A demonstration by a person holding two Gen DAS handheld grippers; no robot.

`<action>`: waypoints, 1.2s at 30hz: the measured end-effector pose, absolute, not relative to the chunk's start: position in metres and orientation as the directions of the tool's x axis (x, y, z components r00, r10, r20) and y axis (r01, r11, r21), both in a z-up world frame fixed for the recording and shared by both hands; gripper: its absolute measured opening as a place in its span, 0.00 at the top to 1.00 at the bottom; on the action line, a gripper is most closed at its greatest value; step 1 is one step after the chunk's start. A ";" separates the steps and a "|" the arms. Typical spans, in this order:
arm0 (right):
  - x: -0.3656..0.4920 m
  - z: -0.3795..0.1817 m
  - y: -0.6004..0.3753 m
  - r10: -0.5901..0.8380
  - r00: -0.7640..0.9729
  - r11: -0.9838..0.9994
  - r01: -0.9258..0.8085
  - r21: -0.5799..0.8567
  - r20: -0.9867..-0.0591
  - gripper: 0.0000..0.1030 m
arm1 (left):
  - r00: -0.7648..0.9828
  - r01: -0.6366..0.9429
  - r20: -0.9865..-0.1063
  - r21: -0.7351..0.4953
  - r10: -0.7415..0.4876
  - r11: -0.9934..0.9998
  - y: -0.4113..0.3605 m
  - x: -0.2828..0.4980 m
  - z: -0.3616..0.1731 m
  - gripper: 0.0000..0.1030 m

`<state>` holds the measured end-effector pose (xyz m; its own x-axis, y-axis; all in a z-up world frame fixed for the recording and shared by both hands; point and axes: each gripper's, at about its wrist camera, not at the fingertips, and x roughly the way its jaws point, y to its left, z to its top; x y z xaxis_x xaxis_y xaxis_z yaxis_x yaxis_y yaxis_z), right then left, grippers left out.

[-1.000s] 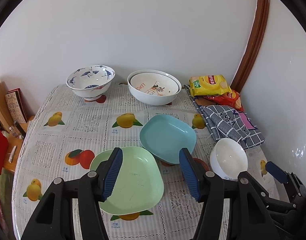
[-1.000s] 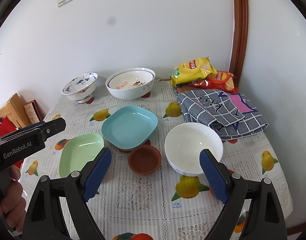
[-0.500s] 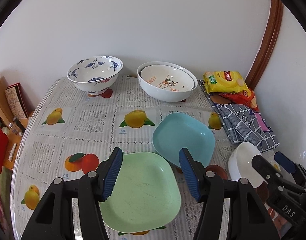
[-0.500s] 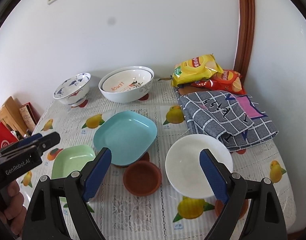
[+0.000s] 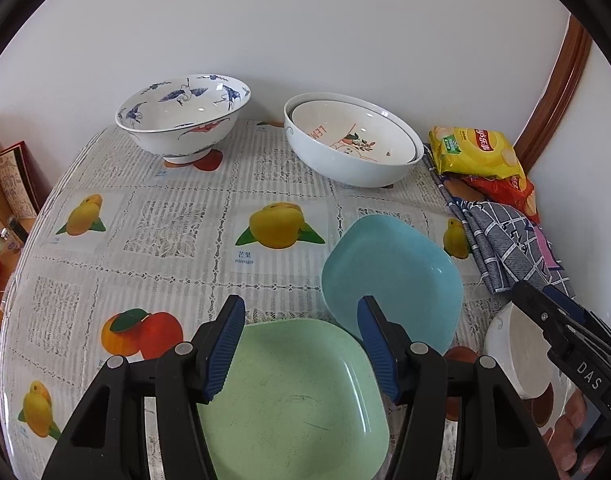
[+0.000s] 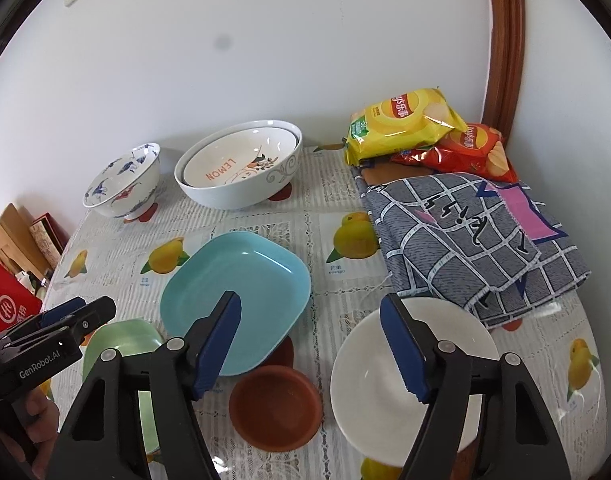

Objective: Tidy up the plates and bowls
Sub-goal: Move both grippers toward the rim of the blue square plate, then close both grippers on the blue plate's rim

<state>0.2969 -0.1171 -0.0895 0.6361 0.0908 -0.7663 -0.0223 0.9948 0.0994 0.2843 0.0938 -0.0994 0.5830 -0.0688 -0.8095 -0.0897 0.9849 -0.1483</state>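
Note:
A green square plate (image 5: 293, 400) lies flat on the fruit-print tablecloth, close under my left gripper (image 5: 301, 344). That gripper is open, its blue pads above the plate's far edge and touching nothing. A blue square plate (image 6: 241, 292) leans tilted on a small brown dish (image 6: 275, 408). My right gripper (image 6: 309, 346) hangs above the gap between the blue plate and a white bowl (image 6: 369, 380). Its jaws are closing with nothing pressed between them, and the right pad overlaps the bowl's left rim. At the back stand a blue-patterned bowl (image 5: 183, 116) and two nested white bowls (image 5: 353, 148).
Two chip bags (image 6: 405, 124) and a folded checked cloth (image 6: 473, 236) fill the back right corner by the wall. Books and a red box (image 6: 5, 312) stand beyond the table's left edge. A hand (image 6: 29, 420) holds the left gripper at lower left.
Both grippers have come forward and down toward the dishes. The green plate and white bowl now loom larger under them. The right jaws have narrowed.

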 end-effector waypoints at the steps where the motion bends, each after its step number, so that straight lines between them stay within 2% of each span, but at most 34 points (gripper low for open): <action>1: 0.301 -0.091 -0.116 0.091 0.632 0.995 -0.028 0.095 -0.770 0.33 | 0.580 -0.090 -0.812 -0.145 -0.067 0.985 0.093 0.287 -0.102 0.45; 19: 0.357 -0.141 -0.106 0.073 0.550 0.997 -0.030 0.068 -0.832 0.46 | 0.529 -0.075 -0.843 -0.167 -0.103 0.983 0.083 0.332 -0.139 0.48; 21: 0.361 -0.146 -0.104 0.064 0.541 0.998 -0.030 0.056 -0.839 0.51 | 0.517 -0.066 -0.849 -0.166 -0.109 0.984 0.080 0.335 -0.143 0.50; 25: 0.365 -0.151 -0.100 0.049 0.535 0.999 -0.031 0.039 -0.843 0.51 | 0.499 -0.064 -0.860 -0.161 -0.108 0.985 0.075 0.340 -0.152 0.56; 29: 0.369 -0.155 -0.095 0.044 0.515 0.999 -0.040 0.027 -0.856 0.59 | 0.486 -0.062 -0.867 -0.162 -0.112 0.985 0.073 0.344 -0.158 0.59; 34: 0.372 -0.157 -0.089 -0.002 0.517 0.999 -0.030 -0.020 -0.856 0.59 | 0.477 -0.073 -0.871 -0.169 -0.114 0.983 0.073 0.348 -0.163 0.66; 36: 0.374 -0.159 -0.086 -0.011 0.512 0.999 -0.034 -0.033 -0.859 0.63 | 0.471 -0.071 -0.875 -0.166 -0.113 0.984 0.073 0.349 -0.166 0.69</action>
<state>0.3739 -0.0864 -0.1588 0.5119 -0.0107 -0.8590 -0.0339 0.9989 -0.0326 0.3495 0.0728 -0.1656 0.4712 -0.1134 -0.8747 -0.0706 0.9837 -0.1656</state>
